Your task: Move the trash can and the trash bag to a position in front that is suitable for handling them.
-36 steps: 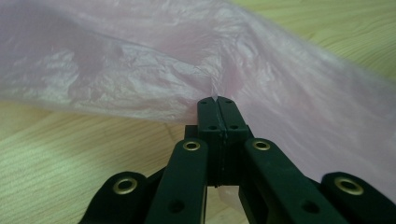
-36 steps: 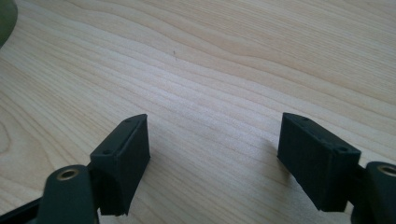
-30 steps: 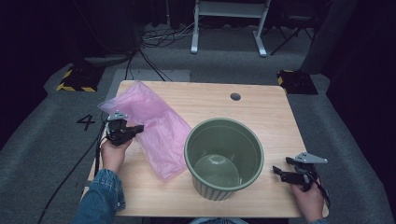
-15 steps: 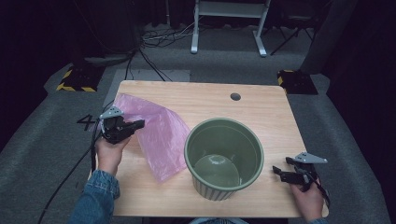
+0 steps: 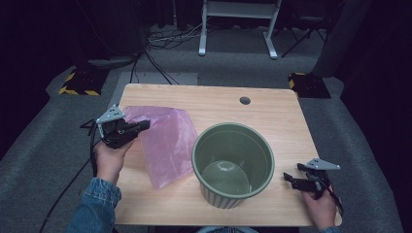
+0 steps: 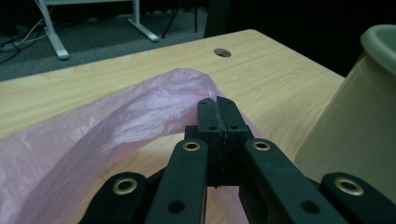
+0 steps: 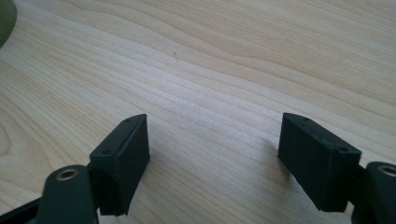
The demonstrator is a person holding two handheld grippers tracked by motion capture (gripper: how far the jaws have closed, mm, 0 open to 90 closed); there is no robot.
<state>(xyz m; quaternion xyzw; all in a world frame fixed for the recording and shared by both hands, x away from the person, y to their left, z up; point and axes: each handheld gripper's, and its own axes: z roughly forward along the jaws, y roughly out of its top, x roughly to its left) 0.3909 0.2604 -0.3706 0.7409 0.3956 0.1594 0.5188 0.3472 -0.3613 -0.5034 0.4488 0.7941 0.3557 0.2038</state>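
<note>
Wooden table [image 5: 272, 121], left tongs [image 5: 144, 125] clamped on pink bag [image 5: 167, 143], right tongs [image 5: 287, 178] apart.

bag [image 5: 167, 145]: translucent pink | bin [image 5: 233, 165]: muted sage green, ribbed outer wall | table [image 5: 272, 116]: pale wood with wavy grain | left gripper [image 5: 141, 126]: black, brass rivets | right gripper [image 5: 290, 178]: black, grey top plate | sleeve [image 5: 94, 208]: blue denim | floor [image 5: 43, 150]: grey carpet

The middle of the table [image 5: 272, 116] is blocked by a tall green bin [image 5: 233, 165], with a pink bag [image 5: 167, 138] spread just left of it. Bare wood is left along the far edge and right of the bin.
</note>
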